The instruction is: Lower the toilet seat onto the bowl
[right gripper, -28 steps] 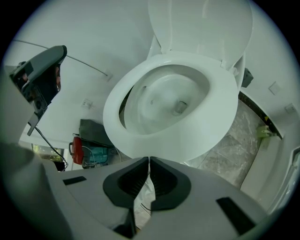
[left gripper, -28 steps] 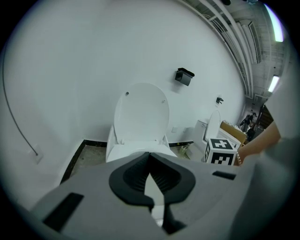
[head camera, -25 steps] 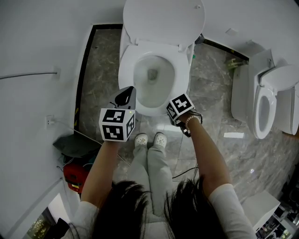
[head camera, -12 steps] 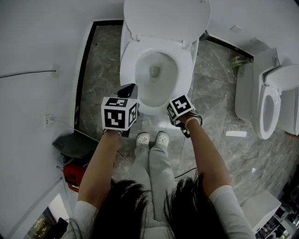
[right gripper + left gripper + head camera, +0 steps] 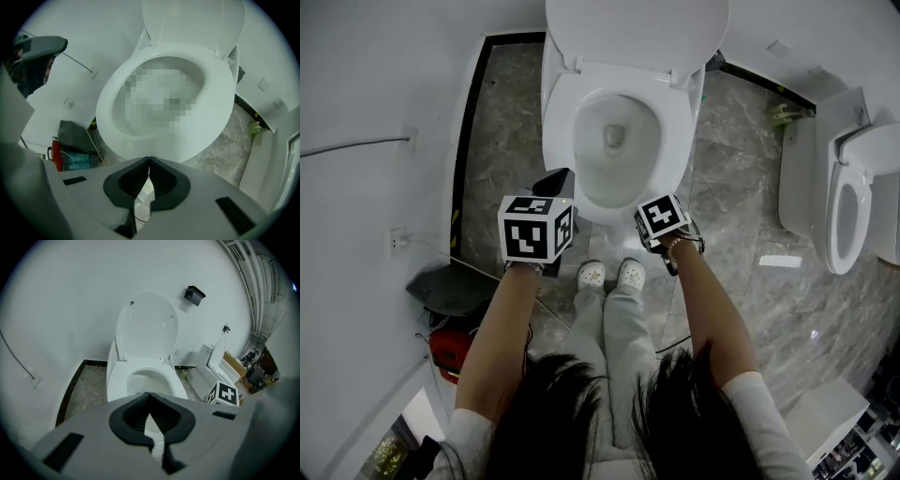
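Toilet seat (image 5: 680,131) lies flat on the bowl (image 5: 614,141), upper centre of the head view. Lid (image 5: 637,28) stands up behind it at the top edge, against the wall (image 5: 384,75).

Left claw (image 5: 150,394) is clenched, tips meeting, nothing in it. It hangs in front of the bowl's front rim, just left of centre, clear of the porcelain.

Right claw (image 5: 149,159) is also clenched and empty. It points down at the seat's front edge, near it; I see no contact.

In the head view both claws sit side by side mid-frame, with the person's white shoes (image 5: 609,275) just below and between them on the grey marble floor (image 5: 731,150).

Second toilet (image 5: 848,202) is at the right edge, well apart. Red case (image 5: 450,349) is on the floor at lower left. Small black box (image 5: 194,295) is on the wall, upper right of the lid in the left gripper view.
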{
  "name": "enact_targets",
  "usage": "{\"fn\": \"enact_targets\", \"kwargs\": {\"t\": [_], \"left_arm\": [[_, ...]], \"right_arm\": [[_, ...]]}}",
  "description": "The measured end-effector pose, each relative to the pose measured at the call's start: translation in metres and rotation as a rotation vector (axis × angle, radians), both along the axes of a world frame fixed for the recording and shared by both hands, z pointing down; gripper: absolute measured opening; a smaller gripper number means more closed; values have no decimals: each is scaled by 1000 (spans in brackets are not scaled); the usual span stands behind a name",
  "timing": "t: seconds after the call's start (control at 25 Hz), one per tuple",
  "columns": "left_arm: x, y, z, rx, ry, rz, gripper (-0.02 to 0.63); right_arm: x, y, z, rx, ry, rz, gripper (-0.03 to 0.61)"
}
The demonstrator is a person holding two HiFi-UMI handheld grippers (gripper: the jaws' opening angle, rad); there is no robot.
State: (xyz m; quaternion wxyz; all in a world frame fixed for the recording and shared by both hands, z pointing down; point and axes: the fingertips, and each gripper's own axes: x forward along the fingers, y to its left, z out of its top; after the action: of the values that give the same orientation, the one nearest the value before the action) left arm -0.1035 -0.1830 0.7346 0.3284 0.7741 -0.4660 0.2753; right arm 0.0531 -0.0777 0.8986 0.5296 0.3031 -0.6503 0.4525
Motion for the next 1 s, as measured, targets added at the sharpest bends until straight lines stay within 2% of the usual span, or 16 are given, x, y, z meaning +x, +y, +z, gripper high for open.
{"fn": "enact_targets", "kwargs": {"t": [0.12, 0.28, 0.52, 0.72, 0.88, 1.0], "left_arm": [[-1, -1, 4, -5, 2, -9, 9], [3, -1, 4, -17, 18, -15, 9], [5, -2, -1, -29, 31, -12, 8], [0, -5, -19, -19, 29, -20, 9], [1, -12, -42, 2, 38, -26, 9], [6, -17, -61, 22, 47, -23, 9]], "right_arm": [[3, 3, -1, -33, -14, 10, 31], [3, -13, 4, 31, -40, 56, 29], [2, -16, -1, 39, -21, 96, 29], [-4, -29, -24, 78, -55, 112, 29], [-1, -27, -52, 46, -40, 121, 29], [-6, -41, -71, 111, -86, 127, 29]]}}
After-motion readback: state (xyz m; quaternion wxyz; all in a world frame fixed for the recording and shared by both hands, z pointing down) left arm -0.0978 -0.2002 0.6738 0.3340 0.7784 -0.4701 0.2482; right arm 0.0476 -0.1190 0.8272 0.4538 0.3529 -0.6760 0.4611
